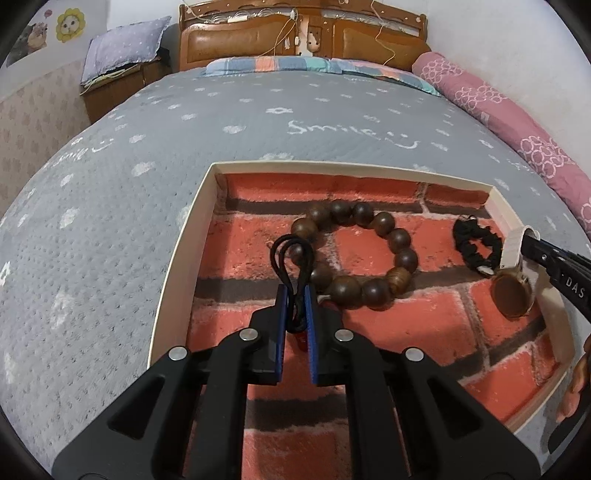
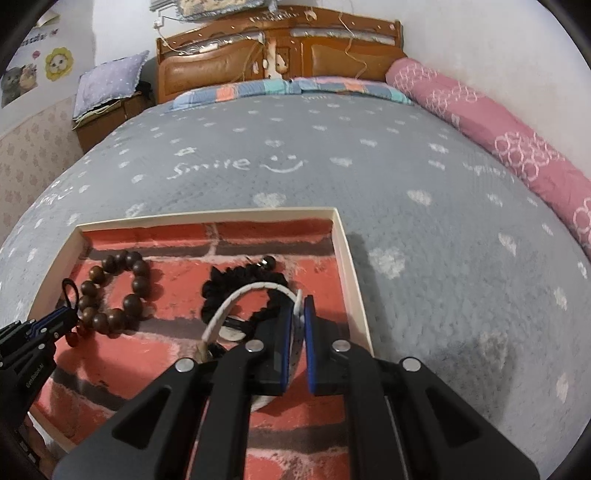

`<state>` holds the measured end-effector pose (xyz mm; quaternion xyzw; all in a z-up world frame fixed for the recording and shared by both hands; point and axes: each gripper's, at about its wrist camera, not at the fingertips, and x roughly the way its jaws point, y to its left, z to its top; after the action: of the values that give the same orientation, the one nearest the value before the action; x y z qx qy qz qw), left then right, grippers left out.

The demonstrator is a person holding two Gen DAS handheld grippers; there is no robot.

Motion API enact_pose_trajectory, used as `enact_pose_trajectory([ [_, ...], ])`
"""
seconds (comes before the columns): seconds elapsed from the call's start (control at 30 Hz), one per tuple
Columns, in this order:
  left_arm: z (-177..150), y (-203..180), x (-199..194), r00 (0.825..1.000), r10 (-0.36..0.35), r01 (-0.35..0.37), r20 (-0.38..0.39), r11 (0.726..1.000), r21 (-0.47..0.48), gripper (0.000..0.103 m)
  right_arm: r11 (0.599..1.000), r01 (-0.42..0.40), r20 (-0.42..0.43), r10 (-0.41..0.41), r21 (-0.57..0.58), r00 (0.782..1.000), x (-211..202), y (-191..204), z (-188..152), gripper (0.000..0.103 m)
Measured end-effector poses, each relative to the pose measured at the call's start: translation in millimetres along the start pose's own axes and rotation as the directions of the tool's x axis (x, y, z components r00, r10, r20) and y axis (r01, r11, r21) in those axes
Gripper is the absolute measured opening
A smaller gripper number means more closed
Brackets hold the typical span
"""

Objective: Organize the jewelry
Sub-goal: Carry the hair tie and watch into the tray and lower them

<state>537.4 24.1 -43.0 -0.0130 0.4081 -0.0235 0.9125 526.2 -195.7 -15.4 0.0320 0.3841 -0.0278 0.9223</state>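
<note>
The left gripper [image 1: 295, 295], nearest the lens, has its jaws clenched on a black cord [image 1: 291, 258] with a small red piece hanging between the blue pads. The right gripper [image 2: 300, 306] has its jaws clenched on a white watch strap [image 2: 236, 299]; the watch's round brown face [image 1: 511, 295] hangs over the tray's right edge. "DAS" can be read on the right gripper's black body.

Both hold their pieces over a shallow cream-walled tray [image 1: 184, 236] lined with a red brick print, resting on a bed [image 1: 147, 147]. Its grey quilted cover carries white hearts and the word "Smile" [image 2: 212, 166] with a smiley. In the tray lie a brown wooden bead bracelet [image 1: 369, 251] and, near the right wall, a black scrunchie [image 1: 476, 243]. Behind stand a brown wooden headboard [image 1: 303, 33], a pink rolled blanket [image 1: 498, 110] along the wall and cartoon stickers [image 1: 51, 29].
</note>
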Motion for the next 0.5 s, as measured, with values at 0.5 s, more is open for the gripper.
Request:
enact_pose_trajectory([
  [0.5,5.9,-3.0,9.2,0.998,0.017,-0.015,-0.056,0.999,0.033,0.029,1.0,0.027,-0.112,-0.028,-0.004,0.993,28.0,-1.7,-2.1,0.011],
])
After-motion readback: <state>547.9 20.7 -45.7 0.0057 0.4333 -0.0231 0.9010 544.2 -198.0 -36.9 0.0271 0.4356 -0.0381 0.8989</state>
